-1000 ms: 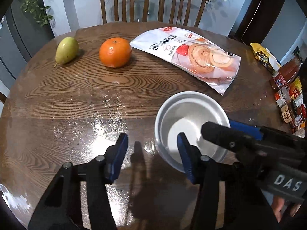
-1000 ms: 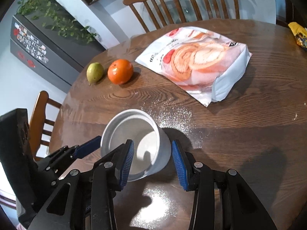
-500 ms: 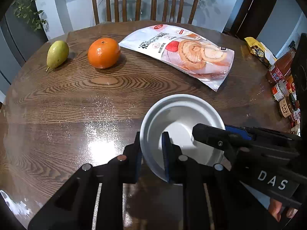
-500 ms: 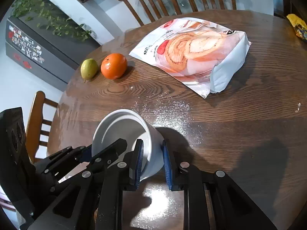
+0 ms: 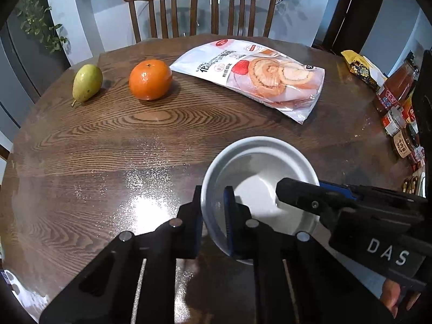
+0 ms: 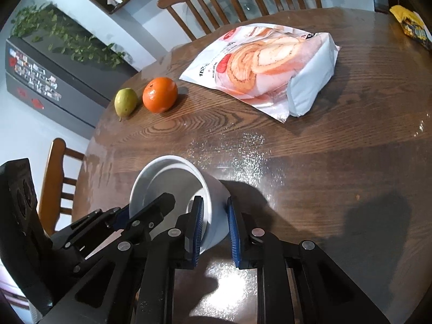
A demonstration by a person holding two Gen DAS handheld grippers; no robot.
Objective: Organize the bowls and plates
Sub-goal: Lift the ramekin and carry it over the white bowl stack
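A white bowl [image 5: 259,186] near the front of a wooden table [image 5: 108,145] is pinched at opposite walls by the left gripper [image 5: 213,216] and the right gripper [image 6: 214,229], whose jaws have just been closing on it. Uneven lifting could let the glazed rim slip free and drop.

A round, dark wooden tabletop [image 5: 135,145] carries a pear [image 5: 87,83] and an orange [image 5: 150,79] at far left, a cake-roll bag [image 5: 259,75] far right, a white bowl [image 5: 259,162] near, and jars [image 5: 397,113] along its right edge.
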